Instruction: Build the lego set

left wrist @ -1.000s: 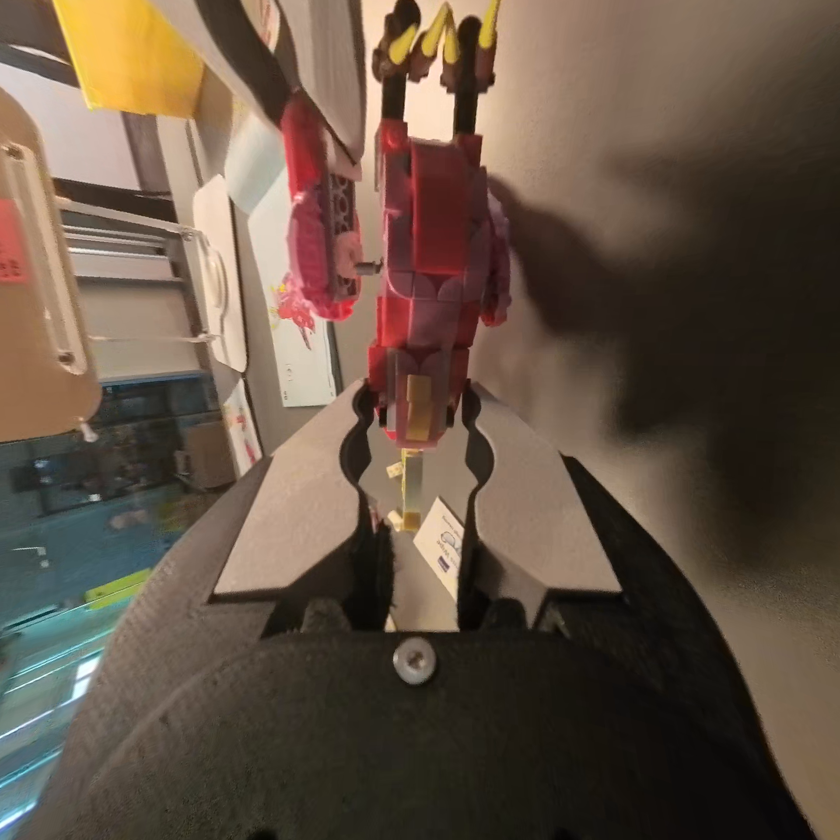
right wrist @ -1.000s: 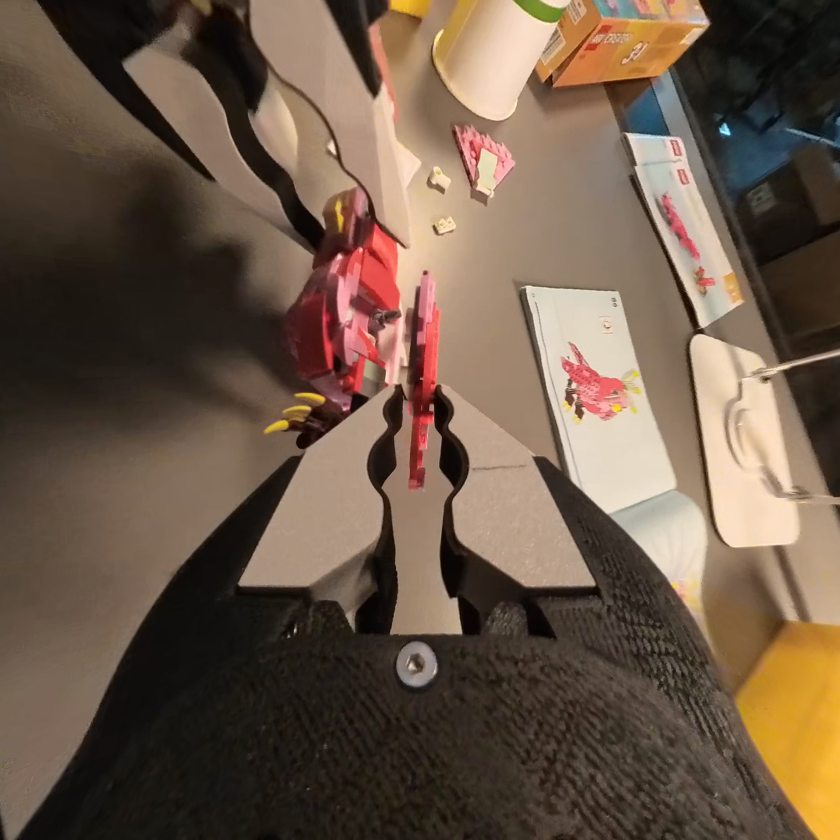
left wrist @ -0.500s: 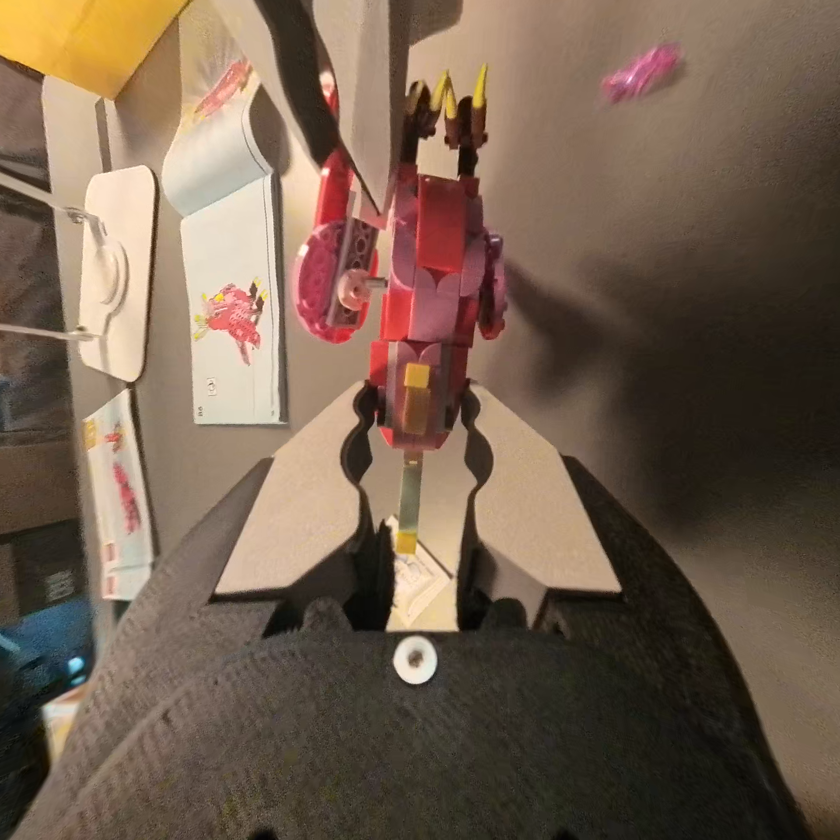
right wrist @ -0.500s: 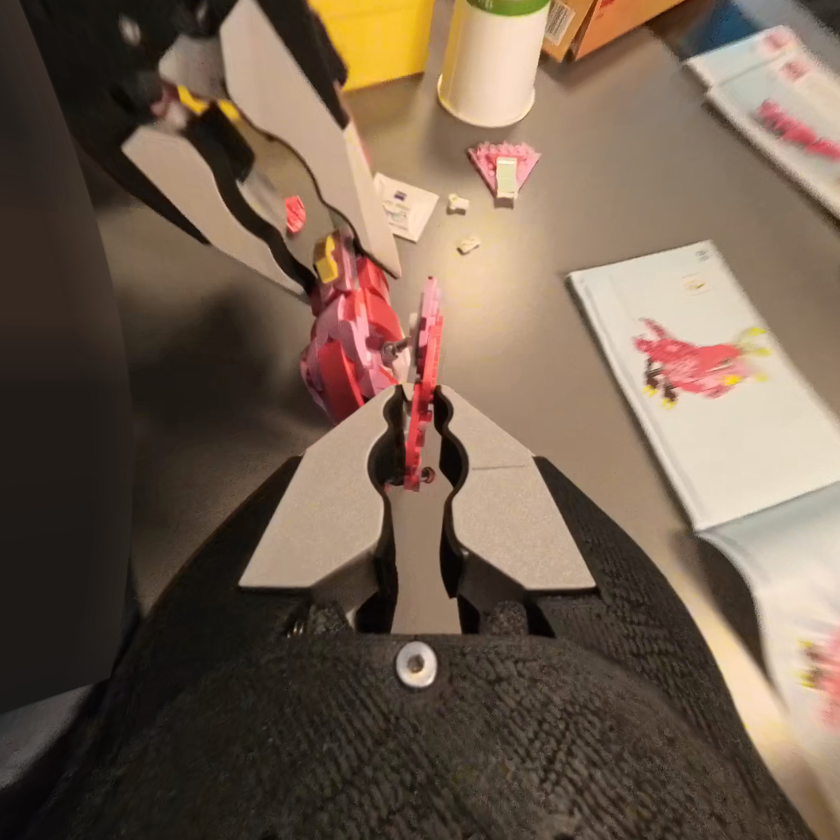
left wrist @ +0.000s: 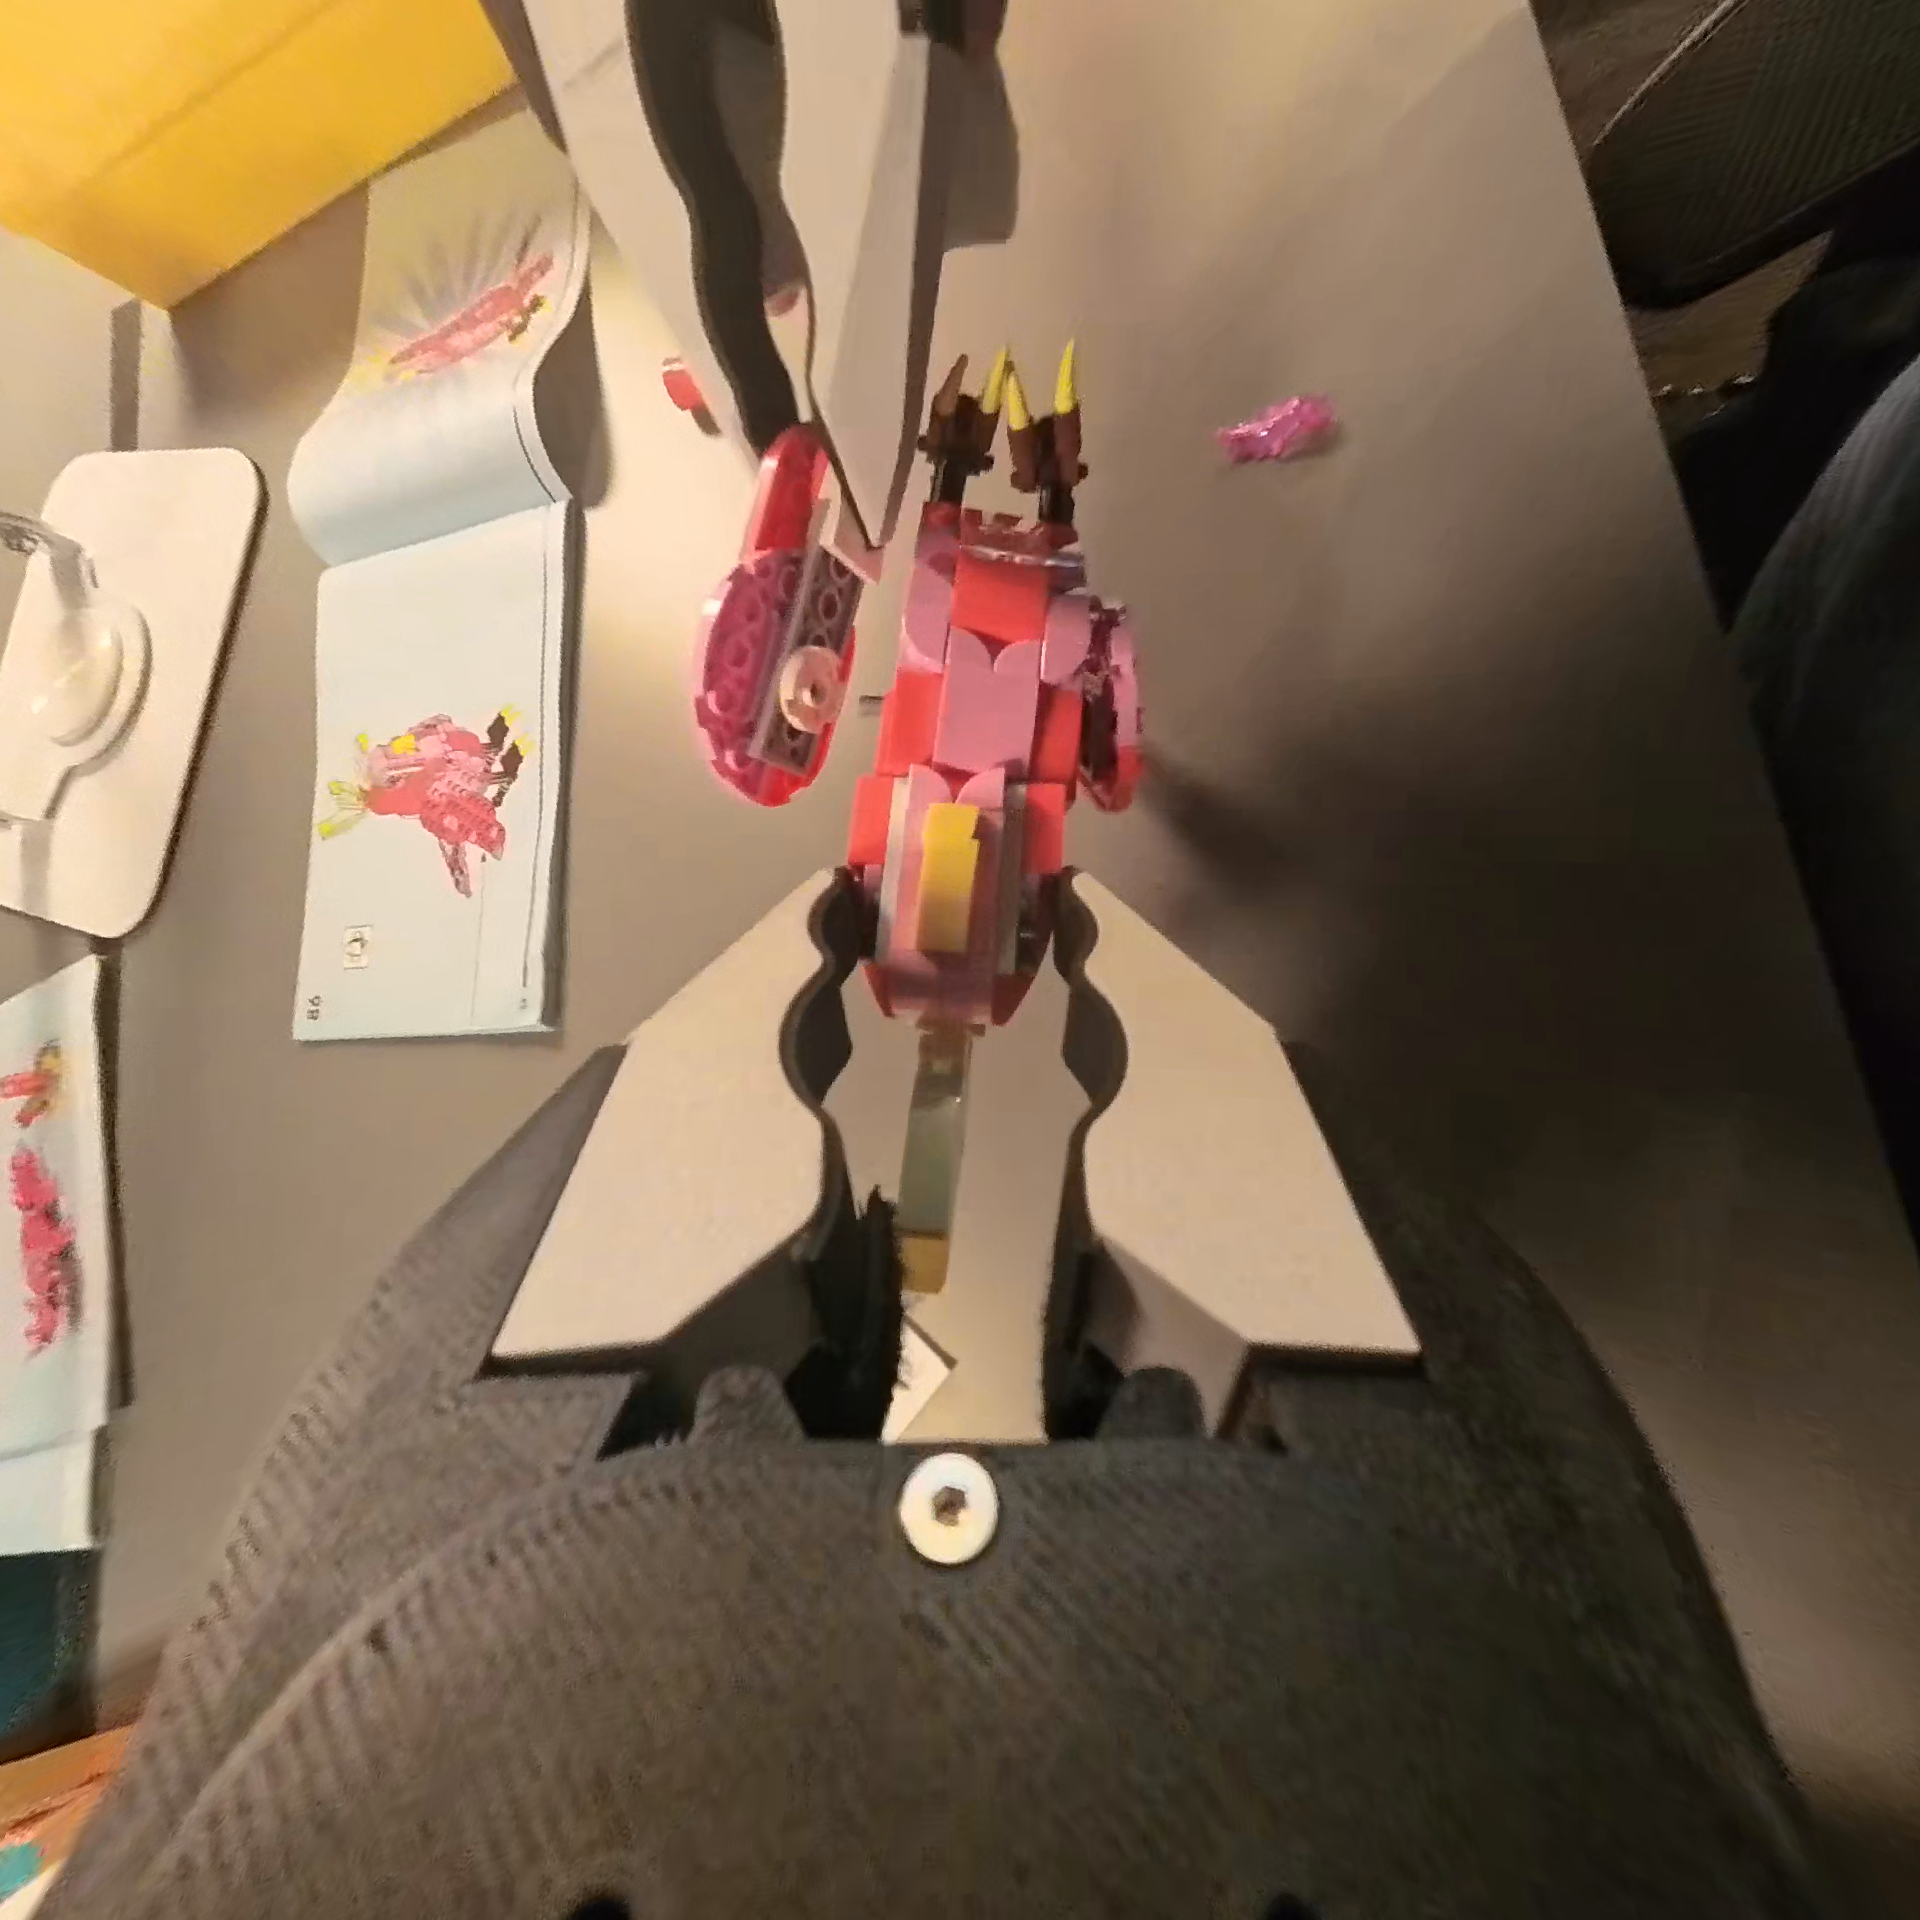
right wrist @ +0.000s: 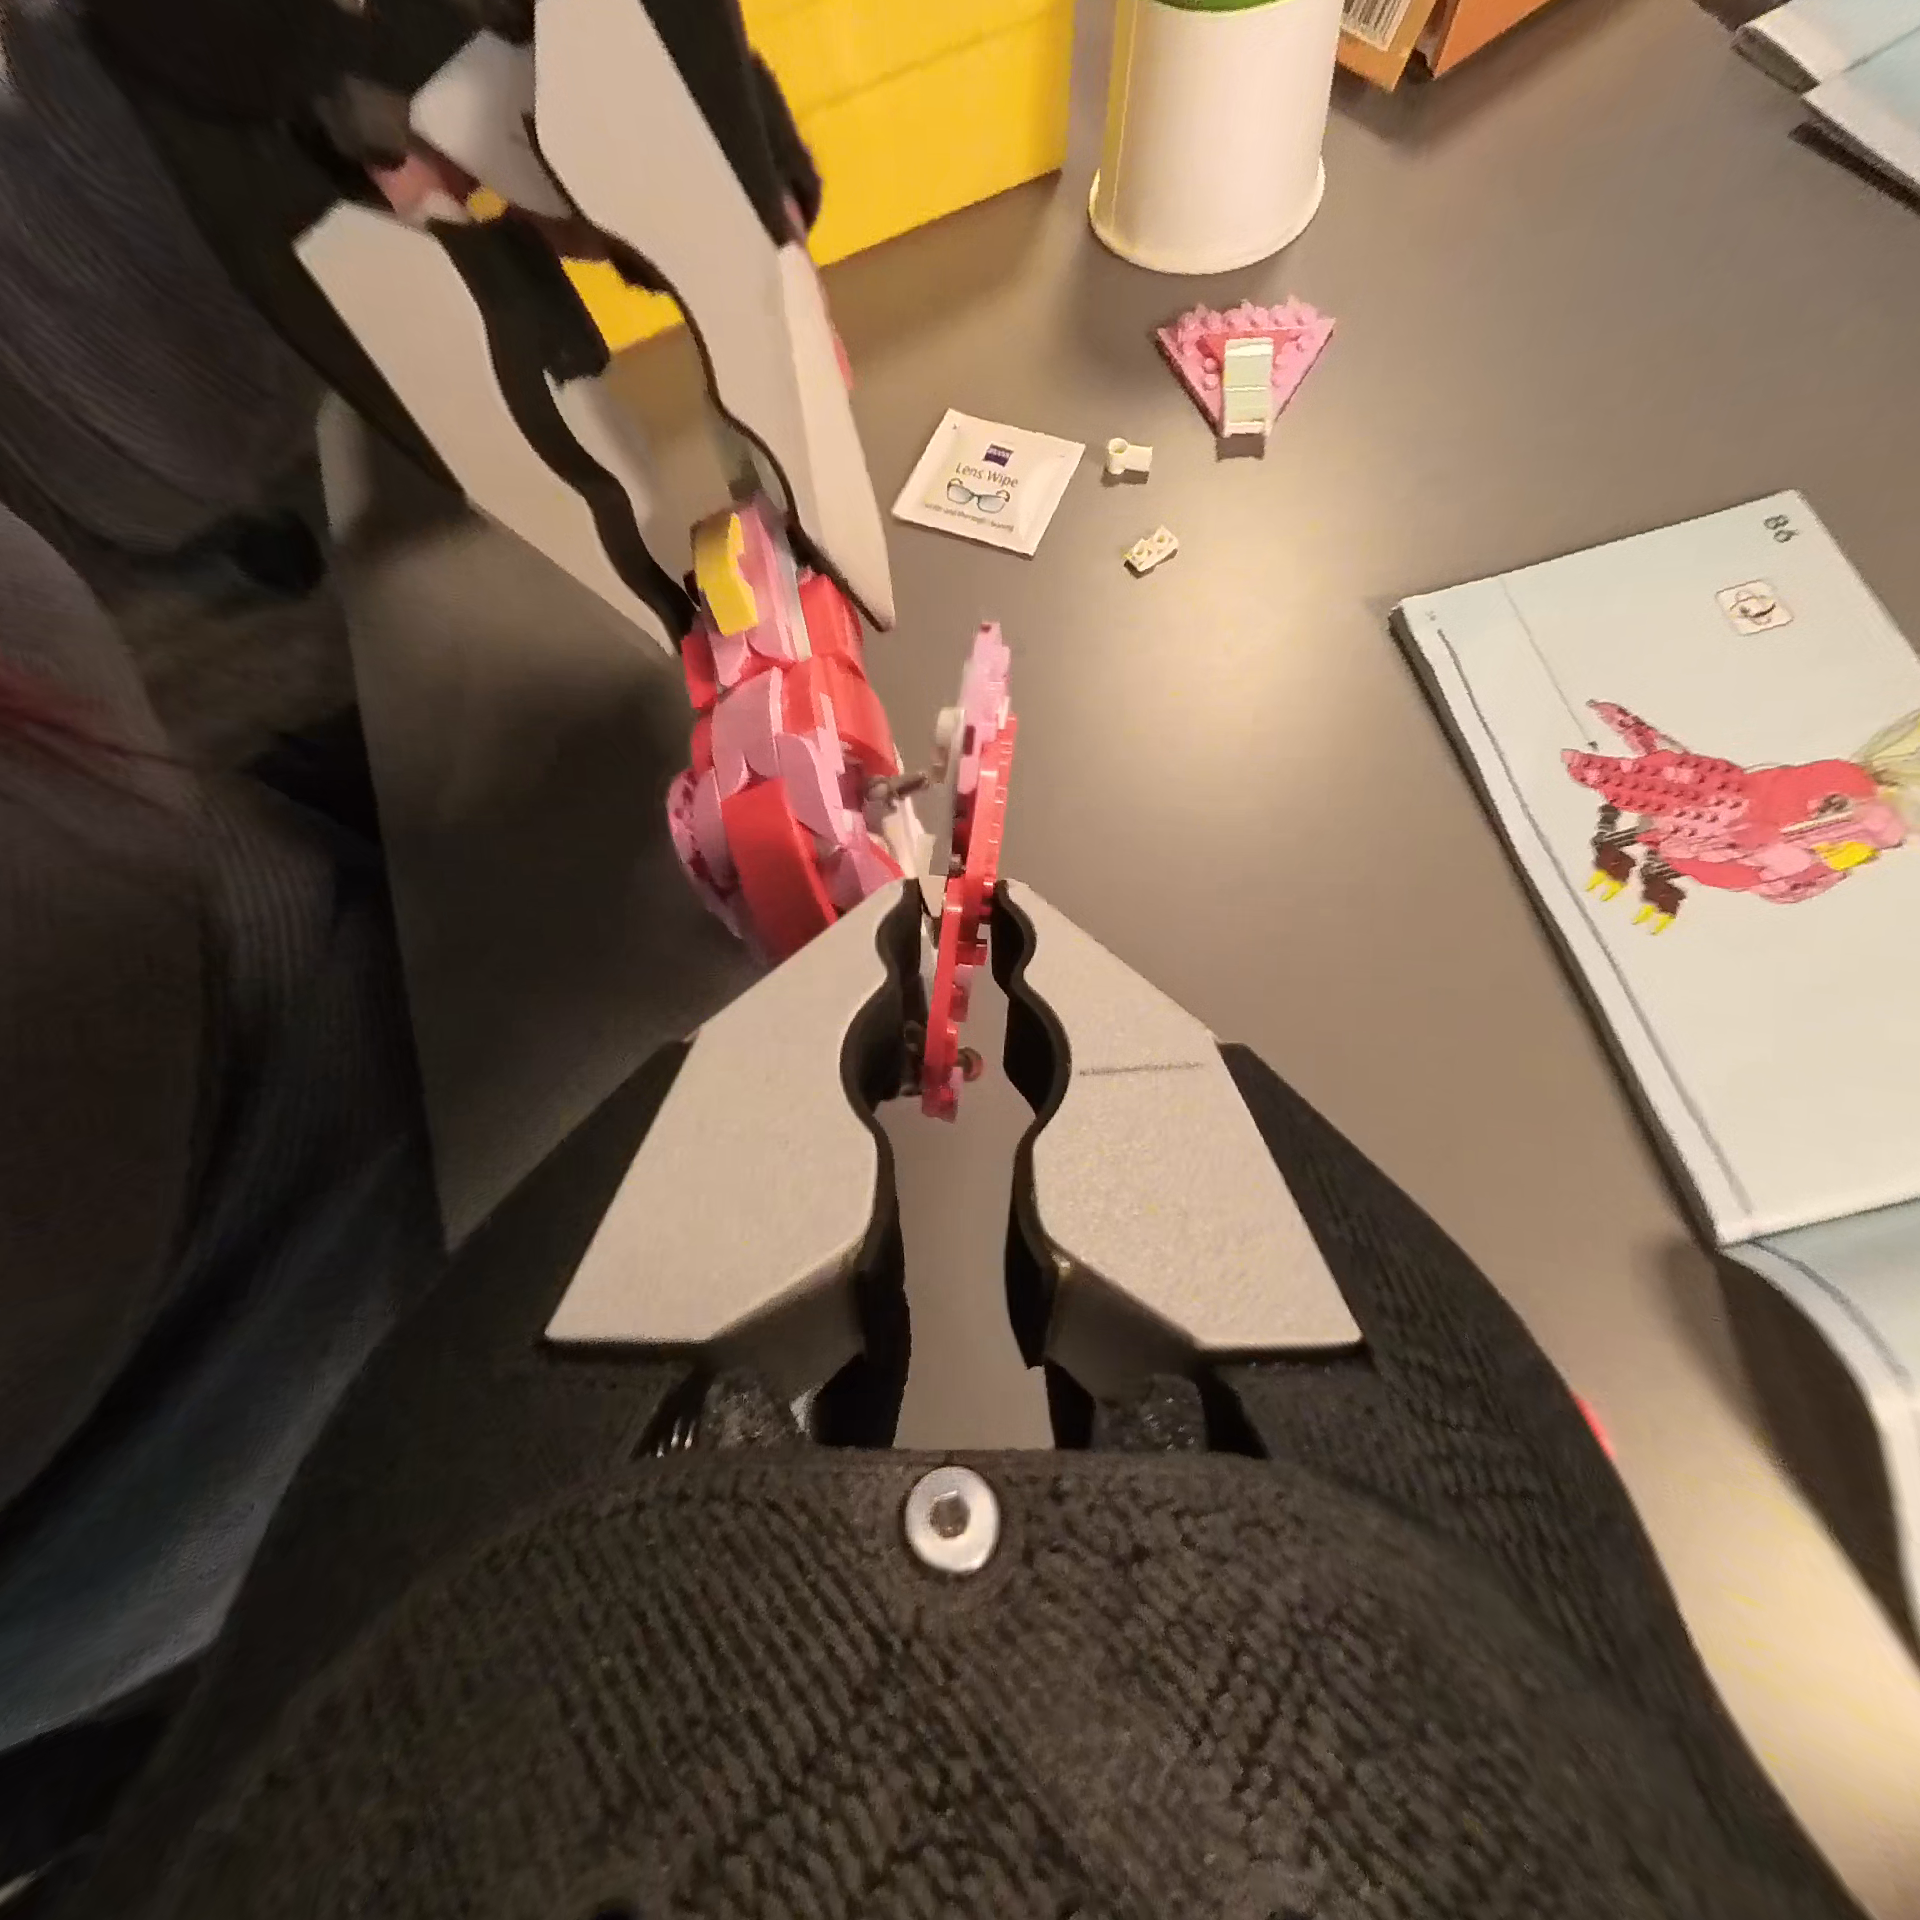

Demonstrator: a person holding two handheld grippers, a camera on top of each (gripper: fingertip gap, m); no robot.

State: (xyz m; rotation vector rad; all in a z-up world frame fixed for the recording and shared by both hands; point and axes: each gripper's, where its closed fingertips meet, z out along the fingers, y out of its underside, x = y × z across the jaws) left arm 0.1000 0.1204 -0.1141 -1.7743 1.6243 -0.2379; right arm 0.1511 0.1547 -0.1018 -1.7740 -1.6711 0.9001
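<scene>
the brick bird (left wrist: pixel 971 717) is the landmark. it is held above the dark grey table (right wrist: pixel 1299 790), its long axis running straight away from the left gripper (left wrist: pixel 951 904); the yellow beak end sits at that gripper and the two brown, yellow-clawed feet point away from it. the left gripper is clamped on the head end, both pads pressed against the red and pink sides.

left of the bird, one white base with a clear dome (left wrist: pixel 94 675) lies beyond one open instruction booklet (left wrist: pixel 436 790). a yellow box (left wrist: pixel 208 125) lies beyond the booklet.

just left of the body, one round red and pink wing (left wrist: pixel 774 675) stands edge-on, apart from a small pin on the body's side. the right gripper (right wrist: pixel 956 914) is clenched on this wing, its pads pressed against the wing's two faces.

right of the bird in the right wrist view: one white packet (right wrist: pixel 987 483), two small cream pieces (right wrist: pixel 1127 457) (right wrist: pixel 1151 545), one pink triangular plate (right wrist: pixel 1247 364) and one white cup (right wrist: pixel 1210 156), all on the table. in the left wrist view, one small purple piece (left wrist: pixel 1283 442) lies right of the feet.

the lighting is dim and warm, with heavy shadows on the table.
</scene>
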